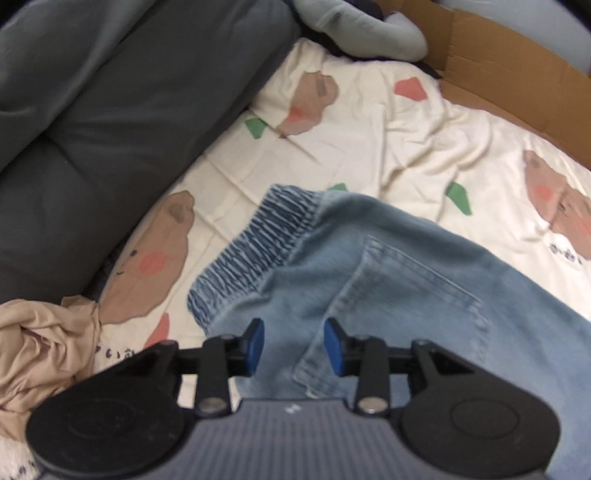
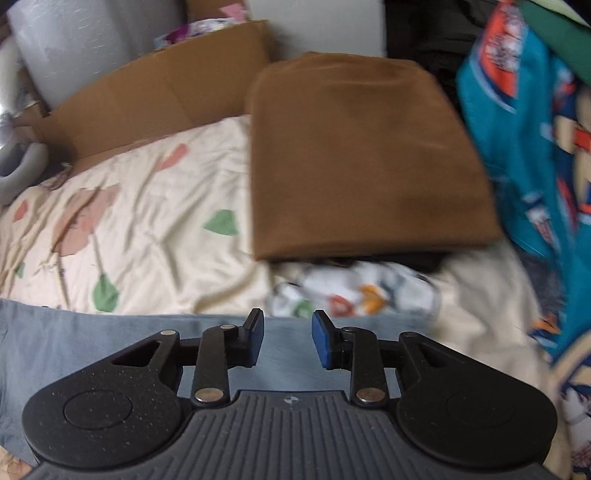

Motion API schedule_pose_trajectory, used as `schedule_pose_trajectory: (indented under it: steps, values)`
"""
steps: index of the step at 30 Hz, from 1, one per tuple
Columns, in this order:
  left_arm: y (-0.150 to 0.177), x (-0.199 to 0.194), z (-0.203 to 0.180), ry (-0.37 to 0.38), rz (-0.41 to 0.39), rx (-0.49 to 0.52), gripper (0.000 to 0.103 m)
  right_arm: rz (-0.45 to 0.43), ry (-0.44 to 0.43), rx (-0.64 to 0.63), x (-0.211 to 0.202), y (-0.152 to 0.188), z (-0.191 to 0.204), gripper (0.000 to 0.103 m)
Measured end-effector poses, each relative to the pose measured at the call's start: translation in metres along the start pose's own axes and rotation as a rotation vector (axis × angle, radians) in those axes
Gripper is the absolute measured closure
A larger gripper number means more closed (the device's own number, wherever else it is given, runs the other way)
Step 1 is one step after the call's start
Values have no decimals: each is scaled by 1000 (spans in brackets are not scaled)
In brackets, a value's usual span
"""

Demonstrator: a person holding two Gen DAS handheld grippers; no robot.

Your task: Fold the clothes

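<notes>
The pale blue denim trousers with a gathered elastic waistband (image 1: 369,280) lay spread on the cream bedsheet printed with brown bears and red and green shapes (image 1: 424,147), the waistband toward the left of the left wrist view and a stitched patch pocket facing up. The left gripper (image 1: 294,345) hung over that pocket region with its blue-padded jaws partly apart; denim showed in the gap between them, but the pads did not press on it. To the left of the sheet sat a dark grey cushion (image 1: 110,129), and a crumpled beige garment (image 1: 40,347) lay at the near left corner. A grey-blue stuffed sleeve-like piece (image 1: 362,29) rested at the far edge beside a flattened brown cardboard sheet (image 1: 517,70).

In the right wrist view, the right gripper (image 2: 287,341) was also partly spread, its jaws standing over a plain stretch of the blue denim (image 2: 92,343) with nothing clamped. Beyond it, a folded brown fabric piece (image 2: 362,158) lay on the sheet (image 2: 147,221), resting on top of a dark layer, with a white patterned cloth with orange and green marks (image 2: 354,291) bunched just in front of its near edge. A teal and orange printed fabric (image 2: 528,147) hung along the right side, blurred. Brown cardboard (image 2: 155,88) stood behind the sheet.
</notes>
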State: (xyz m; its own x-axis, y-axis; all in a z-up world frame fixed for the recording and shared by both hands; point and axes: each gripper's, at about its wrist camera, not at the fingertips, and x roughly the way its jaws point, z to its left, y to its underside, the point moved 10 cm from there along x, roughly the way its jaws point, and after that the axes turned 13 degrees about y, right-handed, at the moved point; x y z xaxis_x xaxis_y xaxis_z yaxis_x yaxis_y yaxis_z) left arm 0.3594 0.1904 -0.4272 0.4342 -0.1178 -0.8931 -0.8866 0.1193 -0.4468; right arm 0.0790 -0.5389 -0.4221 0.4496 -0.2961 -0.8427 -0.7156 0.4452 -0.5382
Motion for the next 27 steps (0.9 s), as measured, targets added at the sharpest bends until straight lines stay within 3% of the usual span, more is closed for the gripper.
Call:
schedule_pose_trajectory:
  steps: [8, 12, 21, 27]
  values:
    - [17, -21, -16, 12, 5, -19, 64, 60, 36, 60, -8, 39, -71, 60]
    - [22, -35, -28, 21, 22, -19, 51, 102, 14, 90, -7, 63, -95, 60]
    - [32, -69, -67, 77, 55, -29, 29, 127, -67, 71, 8, 91, -113, 59]
    - [36, -100, -93, 104, 54, -24, 24, 139, -124, 88, 34, 92, -112, 54]
